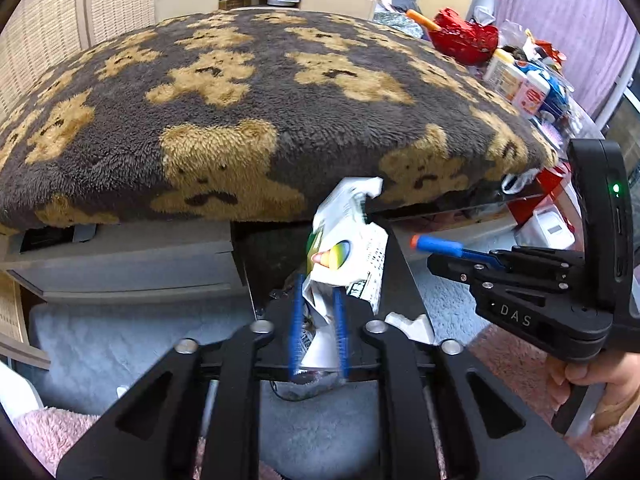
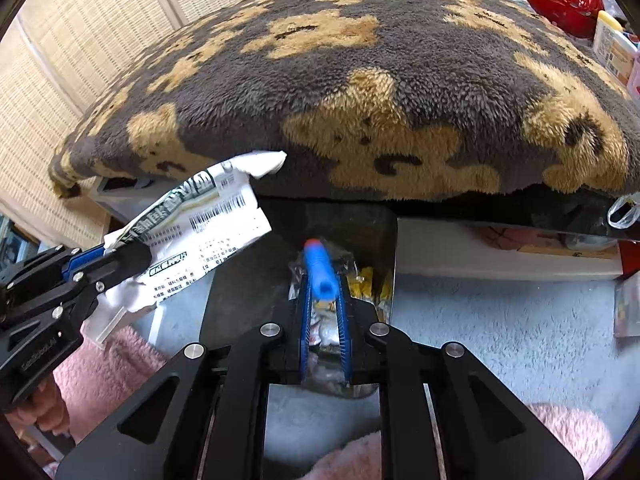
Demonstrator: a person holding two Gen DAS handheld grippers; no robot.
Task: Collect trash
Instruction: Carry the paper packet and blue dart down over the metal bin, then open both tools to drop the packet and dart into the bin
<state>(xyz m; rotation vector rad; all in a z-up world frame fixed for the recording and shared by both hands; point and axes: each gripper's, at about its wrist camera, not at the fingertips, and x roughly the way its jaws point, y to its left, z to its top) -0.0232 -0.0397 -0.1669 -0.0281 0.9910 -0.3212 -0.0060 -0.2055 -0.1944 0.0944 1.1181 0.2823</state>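
My left gripper (image 1: 319, 284) is shut on a crumpled white printed wrapper (image 1: 352, 236), which sticks out forward between its blue pads. In the right wrist view the same left gripper (image 2: 132, 256) holds the wrapper (image 2: 208, 232) in the air at the left, over the edge of a dark bin (image 2: 240, 280). My right gripper (image 2: 322, 280) is shut on a blue foam dart (image 2: 318, 268) with an orange tip, right above the bin's opening, where several wrappers (image 2: 360, 280) lie. In the left wrist view the right gripper (image 1: 492, 258) and its dart (image 1: 436, 245) come in from the right.
A thick brown cushion with tan bears (image 1: 240, 100) overhangs just behind the bin. A red basket (image 1: 464, 36) and packets crowd the table at the right. Pale blue carpet (image 2: 500, 328) and a pink rug (image 2: 108, 364) lie below. A hand (image 1: 600, 376) grips the right handle.
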